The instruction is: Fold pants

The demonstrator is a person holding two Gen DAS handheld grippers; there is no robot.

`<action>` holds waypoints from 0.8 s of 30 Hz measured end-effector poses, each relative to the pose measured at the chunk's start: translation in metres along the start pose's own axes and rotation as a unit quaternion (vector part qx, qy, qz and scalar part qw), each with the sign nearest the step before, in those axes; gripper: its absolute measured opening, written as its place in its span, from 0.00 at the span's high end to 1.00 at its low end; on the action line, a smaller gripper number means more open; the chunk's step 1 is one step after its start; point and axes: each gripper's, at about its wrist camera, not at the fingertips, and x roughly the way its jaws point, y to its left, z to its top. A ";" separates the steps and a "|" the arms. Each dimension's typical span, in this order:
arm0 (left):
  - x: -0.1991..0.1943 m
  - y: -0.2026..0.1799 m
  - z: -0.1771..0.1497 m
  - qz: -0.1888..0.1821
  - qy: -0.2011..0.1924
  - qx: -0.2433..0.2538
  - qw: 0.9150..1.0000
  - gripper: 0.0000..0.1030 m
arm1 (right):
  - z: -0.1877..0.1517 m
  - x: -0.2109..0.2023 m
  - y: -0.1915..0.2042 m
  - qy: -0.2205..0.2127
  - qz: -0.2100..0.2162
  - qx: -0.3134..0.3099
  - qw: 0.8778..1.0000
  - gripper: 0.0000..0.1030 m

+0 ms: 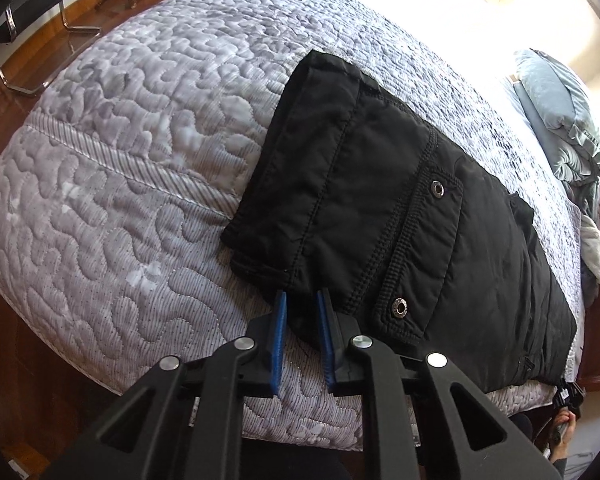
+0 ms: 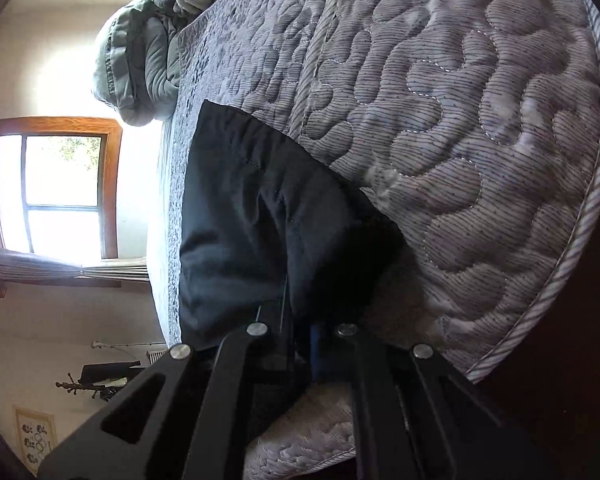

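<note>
Left wrist view: the black pants (image 1: 400,208) lie flat on the quilted grey bedspread (image 1: 140,160), long axis running from the near bed edge up and right toward the pillows (image 1: 560,120). The end at upper left is a folded, stitched edge; the rest stretches away to the right. 2 metal snaps (image 1: 437,188) sit on a flap with heavy ribbed stitching. The fabric looks padded and matte, with a few soft creases. The left tongs (image 1: 302,308) stand parted, blue pads showing, straddling the near hem; the right pad touches the cloth, the left pad sits just beside it over the quilt, and nothing is pinched yet. A black chair (image 1: 32,4) stands on the wooden floor (image 1: 28,92) beyond the bed.

Right wrist view: the pants (image 2: 260,220) run away from the camera toward the window (image 2: 56,188) side, dark and smooth with a faint seam. The right tongs (image 2: 300,340) are drawn close together with black fabric between them, a sliver of blue pad showing: they are gripping the pants at the near edge. The bedspread (image 2: 460,140) fills the right side, and grey pillows (image 2: 140,52) are piled at upper left.
</note>
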 end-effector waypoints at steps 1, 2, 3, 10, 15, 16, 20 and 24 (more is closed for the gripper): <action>0.001 0.000 0.001 -0.001 0.001 -0.001 1.000 0.84 | 0.000 -0.001 0.001 0.000 0.004 -0.004 1.000 0.95; 0.001 0.000 0.002 -0.002 0.001 0.000 1.000 0.84 | 0.002 -0.002 0.005 0.000 0.012 -0.010 1.000 0.92; 0.001 0.000 0.002 -0.003 0.001 0.002 1.000 0.84 | 0.003 -0.005 0.007 0.000 0.024 -0.012 1.000 0.89; -0.008 0.004 -0.002 -0.014 -0.011 0.003 1.000 0.84 | 0.004 -0.055 -0.005 -0.058 0.075 -0.002 0.996 0.55; -0.009 0.002 -0.004 -0.013 -0.013 -0.001 1.000 0.80 | 0.000 -0.048 -0.022 -0.045 0.083 0.007 0.996 0.49; -0.009 0.000 -0.004 -0.010 -0.014 -0.001 1.000 0.80 | -0.002 -0.047 -0.028 -0.044 0.081 0.014 0.996 0.48; -0.008 -0.006 -0.003 -0.004 -0.012 0.000 1.000 0.76 | -0.009 -0.043 -0.041 -0.045 0.088 0.037 0.994 0.41; -0.005 -0.009 -0.002 0.003 -0.008 0.002 1.000 0.74 | -0.007 -0.037 -0.046 -0.055 0.107 0.034 0.992 0.39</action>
